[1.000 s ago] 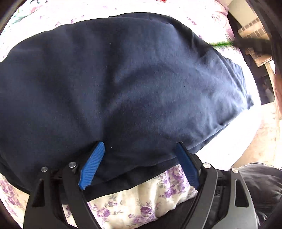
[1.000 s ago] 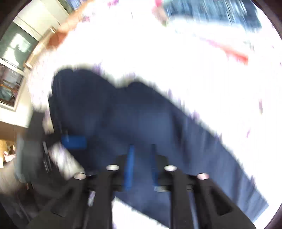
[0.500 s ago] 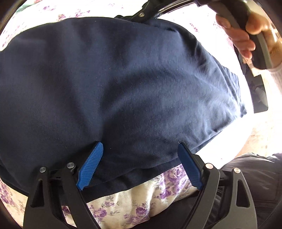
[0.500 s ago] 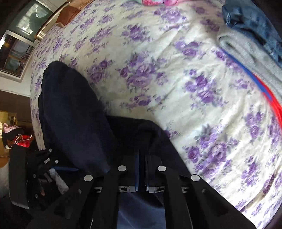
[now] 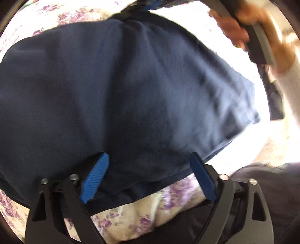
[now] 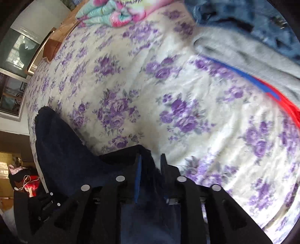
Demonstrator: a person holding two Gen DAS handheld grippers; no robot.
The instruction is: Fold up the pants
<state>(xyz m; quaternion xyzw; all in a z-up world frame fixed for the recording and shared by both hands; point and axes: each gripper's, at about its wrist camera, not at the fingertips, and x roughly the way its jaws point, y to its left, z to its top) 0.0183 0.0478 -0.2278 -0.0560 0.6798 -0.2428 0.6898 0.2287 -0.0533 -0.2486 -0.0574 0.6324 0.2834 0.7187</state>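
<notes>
Left gripper (image 5: 148,159) sits over the near edge of the navy pants (image 5: 121,90) — jaws wide and closing, blue pads straddling the fabric, not pressing on it. Cloth lies between them but isn't pinched.

Pants are spread over the floral bedsheet (image 5: 142,215), which shows below the hem and at the upper left. From the left wrist view the fabric fills most of the frame, mostly flat, with a fold ridge running toward the top.

At the pants' far edge: right gripper (image 6: 151,157), jaws narrow and opening. A lip of dark fabric sits between the fingers; can't tell whether the pads press on it.

The person's hand (image 5: 249,35) on the right gripper's handle is visible top right in the left wrist view, blurred.

Beyond the right gripper — bare floral sheet, then a grey garment (image 6: 243,52) with a blue-and-red stripe along its edge, blue denim (image 6: 253,22) behind it, and a pink-and-teal blanket (image 6: 120,13) at the far end of the bed. Window (image 6: 16,54) off to the left.
</notes>
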